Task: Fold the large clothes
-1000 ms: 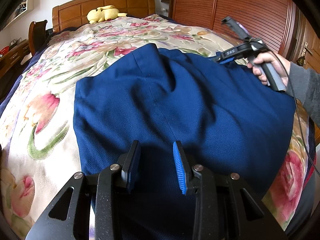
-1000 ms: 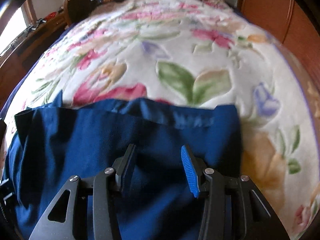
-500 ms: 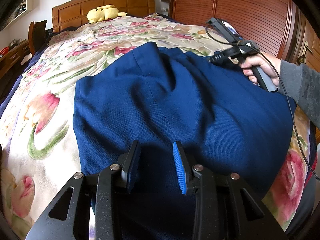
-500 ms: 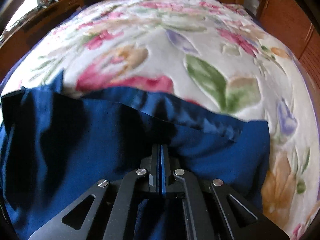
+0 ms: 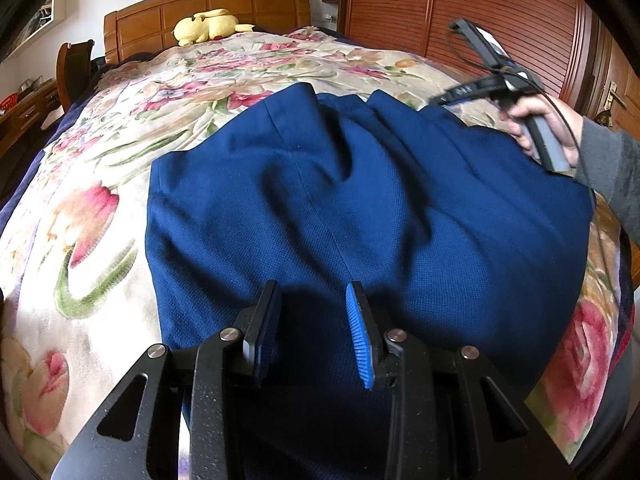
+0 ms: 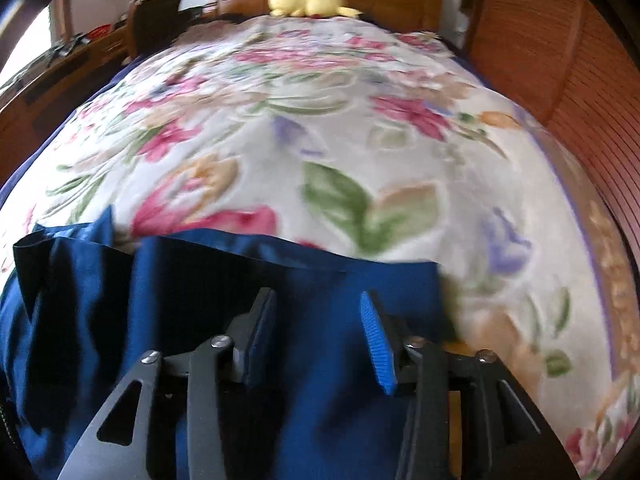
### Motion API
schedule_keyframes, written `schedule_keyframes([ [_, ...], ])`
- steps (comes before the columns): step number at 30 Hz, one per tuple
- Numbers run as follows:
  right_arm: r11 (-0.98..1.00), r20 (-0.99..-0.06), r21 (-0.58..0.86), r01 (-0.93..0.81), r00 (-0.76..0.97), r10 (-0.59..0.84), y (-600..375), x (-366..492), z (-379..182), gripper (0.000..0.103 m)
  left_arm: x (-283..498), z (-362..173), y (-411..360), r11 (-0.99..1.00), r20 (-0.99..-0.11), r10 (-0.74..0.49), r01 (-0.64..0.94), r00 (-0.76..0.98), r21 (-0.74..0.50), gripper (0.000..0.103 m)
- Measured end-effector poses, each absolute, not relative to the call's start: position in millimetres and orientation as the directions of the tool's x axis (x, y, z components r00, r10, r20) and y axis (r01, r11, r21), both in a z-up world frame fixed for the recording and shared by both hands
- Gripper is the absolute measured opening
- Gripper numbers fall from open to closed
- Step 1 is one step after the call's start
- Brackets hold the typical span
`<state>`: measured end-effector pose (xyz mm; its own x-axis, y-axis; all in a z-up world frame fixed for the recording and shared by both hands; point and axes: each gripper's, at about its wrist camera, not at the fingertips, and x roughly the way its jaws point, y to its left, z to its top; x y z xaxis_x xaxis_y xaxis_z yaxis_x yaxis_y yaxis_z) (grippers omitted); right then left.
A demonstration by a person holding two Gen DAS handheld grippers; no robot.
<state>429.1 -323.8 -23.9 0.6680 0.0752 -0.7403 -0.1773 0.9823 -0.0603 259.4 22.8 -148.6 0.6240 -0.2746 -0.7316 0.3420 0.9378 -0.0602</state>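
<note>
While the dark blue woven garment (image 5: pixel 360 200) lies spread over the cream floral bedspread (image 5: pixel 100 208), the left gripper (image 5: pixel 312 320) hangs low above its near part with its two black fingers, faced with ribbed blue pads (image 5: pixel 360 336), standing apart; nothing sits between them, only cloth beneath. The garment covers the near half of the bed and reaches toward the middle, its far edge rising in soft folds and a small peak; a straight seam runs down its centre toward the left gripper. At the garment's far right corner the right gripper (image 5: pixel 444 98) shows in the left wrist view, gripped by a hand (image 5: pixel 540 124) in a grey sleeve (image 5: pixel 612 172), a thin black cable (image 5: pixel 576 136) looping from it. In the right wrist view the right gripper (image 6: pixel 316 332) is blurred; its jaws are opening, the pads clear of the cloth, with the blue garment's far hem (image 6: pixel 280 244) lying just beyond and below the fingertips; no fabric is pinched between them. A yellow plush toy (image 5: pixel 206 26) rests against the panelled wooden headboard (image 5: pixel 240 4); reddish-brown slatted wardrobe doors (image 5: pixel 480 12) stand along the bed's right side.
</note>
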Motion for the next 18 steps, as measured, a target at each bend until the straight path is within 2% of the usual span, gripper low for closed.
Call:
schedule_keyframes([
  [4,0.988,-0.788,-0.122,-0.096,0.614,-0.038,-353,433,-46,0.046,259,-149,22,0.938,-0.733,-0.273,0.342,0.624,-0.058,0.035],
  [6,0.994,-0.811,-0.083,-0.070,0.584,-0.026,-363,442,-61,0.046,260,-149,22,0.938,-0.734,-0.270,0.342,0.623,-0.055,0.035],
  [8,0.997,-0.797,-0.047,-0.061,0.603,-0.001,-366,442,-68,0.049,260,-149,21,0.938,-0.736,-0.268,0.342,0.621,-0.053,0.035],
  [12,0.996,-0.750,-0.068,-0.050,0.662,-0.017,-360,439,-80,0.050,260,-150,21,0.938,-0.738,-0.264,0.343,0.621,-0.047,0.035],
  [18,0.994,-0.755,-0.095,-0.061,0.655,-0.031,-365,431,-75,0.050,261,-151,21,0.939,-0.740,-0.258,0.341,0.621,-0.040,0.035],
])
